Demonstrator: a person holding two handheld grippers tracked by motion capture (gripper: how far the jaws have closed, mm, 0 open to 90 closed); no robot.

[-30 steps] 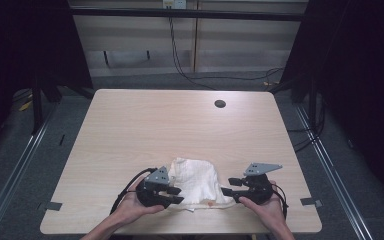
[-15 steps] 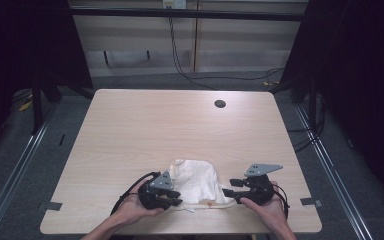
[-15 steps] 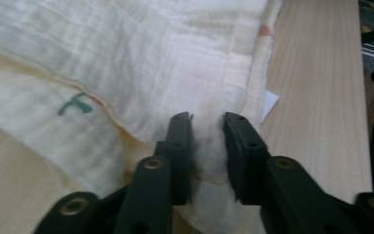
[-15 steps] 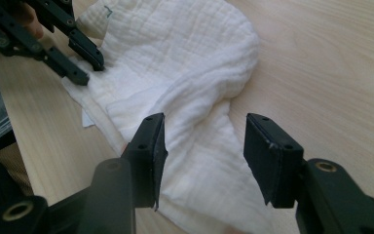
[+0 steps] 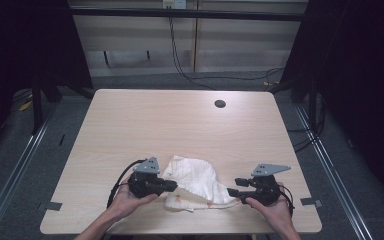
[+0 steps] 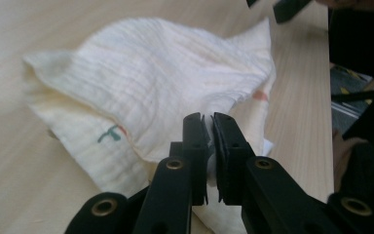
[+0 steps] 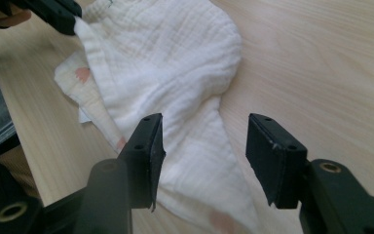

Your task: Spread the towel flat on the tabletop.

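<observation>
**Crumpled muslin cloth between 2 tools at the near table edge**

A white muslin cloth (image 5: 195, 182) lies rumpled on the light wooden table (image 5: 180, 125), close to the near edge and roughly midway between the person's 2 hands. It is folded over itself, with a raised hump toward the far side and a flatter layer beneath that carries small printed marks in pink and green.

The left tool (image 5: 172, 186) sits at the cloth's left side, held in the left hand (image 5: 130, 200). In the left gripper view its 2 black jaws are pressed nearly together with a fold of the white fabric (image 6: 146, 83) pinched between them, so this tool (image 6: 208, 127) is clamped on the cloth's near left edge. The rest of the cloth spreads away beyond the jaw tips.

The right tool (image 5: 232, 192) rests at the cloth's right end, held in the right hand (image 5: 272, 207). In the right gripper view its jaws stand wide apart, and a tapering corner of the cloth (image 7: 175, 73) runs into the gap between them; the tool (image 7: 205, 139) grips nothing. The left jaw overlaps the fabric in that view, and the right jaw is over bare wood just beside the cloth's edge.

A dark round grommet hole (image 5: 220, 104) sits in the table's far part, well apart from the cloth. Cables (image 5: 180, 55) run across the floor beyond the table.
</observation>
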